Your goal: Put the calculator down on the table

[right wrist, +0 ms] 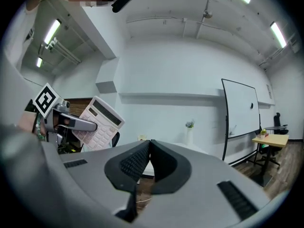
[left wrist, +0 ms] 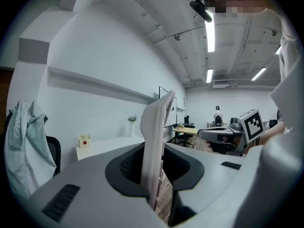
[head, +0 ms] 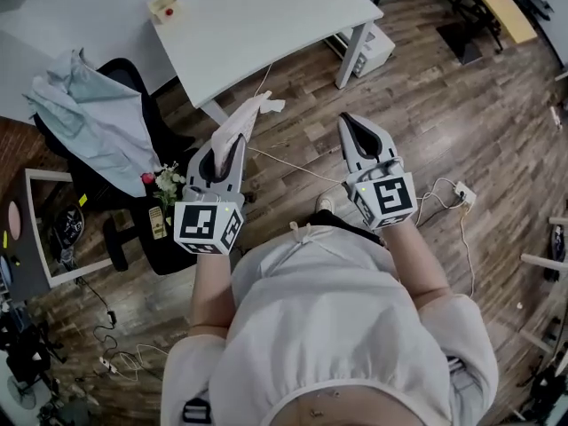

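Observation:
A white calculator point(head: 249, 116) stands on edge between the pads of my left gripper point(head: 231, 145), which is shut on it, in the air over the wooden floor short of the white table point(head: 266, 25). In the left gripper view the calculator point(left wrist: 156, 137) rises edge-on from the jaws of the left gripper point(left wrist: 153, 167). My right gripper point(head: 351, 124) is beside it, shut and empty. In the right gripper view the pads of the right gripper point(right wrist: 148, 148) meet, and the calculator point(right wrist: 100, 124) shows at the left in the left gripper point(right wrist: 71, 123).
A small box with a red dot point(head: 164, 5) sits on the table's left corner. A black chair draped with a pale cloth point(head: 89, 114) stands at the left, with flowers point(head: 166, 181) nearby. Cables point(head: 444, 193) lie on the floor. A whiteboard point(right wrist: 242, 113) stands against the wall.

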Action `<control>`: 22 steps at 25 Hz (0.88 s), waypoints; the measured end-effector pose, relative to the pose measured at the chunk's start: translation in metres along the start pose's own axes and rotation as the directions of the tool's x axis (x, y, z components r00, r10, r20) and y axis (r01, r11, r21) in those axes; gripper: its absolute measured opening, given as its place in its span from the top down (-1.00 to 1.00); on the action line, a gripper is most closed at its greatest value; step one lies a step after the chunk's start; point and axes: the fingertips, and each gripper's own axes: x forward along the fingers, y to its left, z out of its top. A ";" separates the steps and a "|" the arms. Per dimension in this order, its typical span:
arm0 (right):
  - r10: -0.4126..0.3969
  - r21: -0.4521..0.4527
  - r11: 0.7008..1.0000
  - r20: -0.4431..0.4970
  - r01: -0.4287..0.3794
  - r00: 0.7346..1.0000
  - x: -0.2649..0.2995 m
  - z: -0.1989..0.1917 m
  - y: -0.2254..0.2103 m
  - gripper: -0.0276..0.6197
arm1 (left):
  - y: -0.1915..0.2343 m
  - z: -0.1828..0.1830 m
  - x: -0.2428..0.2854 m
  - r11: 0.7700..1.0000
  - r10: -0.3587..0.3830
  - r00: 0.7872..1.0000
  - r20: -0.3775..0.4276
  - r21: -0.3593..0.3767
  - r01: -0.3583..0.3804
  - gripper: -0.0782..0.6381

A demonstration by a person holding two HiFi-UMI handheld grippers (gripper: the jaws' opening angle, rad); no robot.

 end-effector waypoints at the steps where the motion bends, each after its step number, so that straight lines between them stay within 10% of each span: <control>1: 0.019 -0.003 1.000 -0.004 -0.019 1.000 0.007 -0.001 -0.015 0.90 | -0.003 0.003 0.017 1.000 0.011 1.000 0.002 -0.010 -0.011 0.52; 11: 0.174 0.010 0.985 -0.044 -0.174 0.984 0.090 -0.012 -0.089 0.90 | 0.006 -0.001 0.111 0.989 0.124 0.991 -0.049 -0.081 -0.128 0.52; 22: 0.267 -0.010 0.963 -0.094 -0.269 0.959 0.255 -0.025 -0.114 0.90 | 0.122 -0.007 0.213 0.960 0.204 0.978 -0.035 -0.186 -0.207 0.52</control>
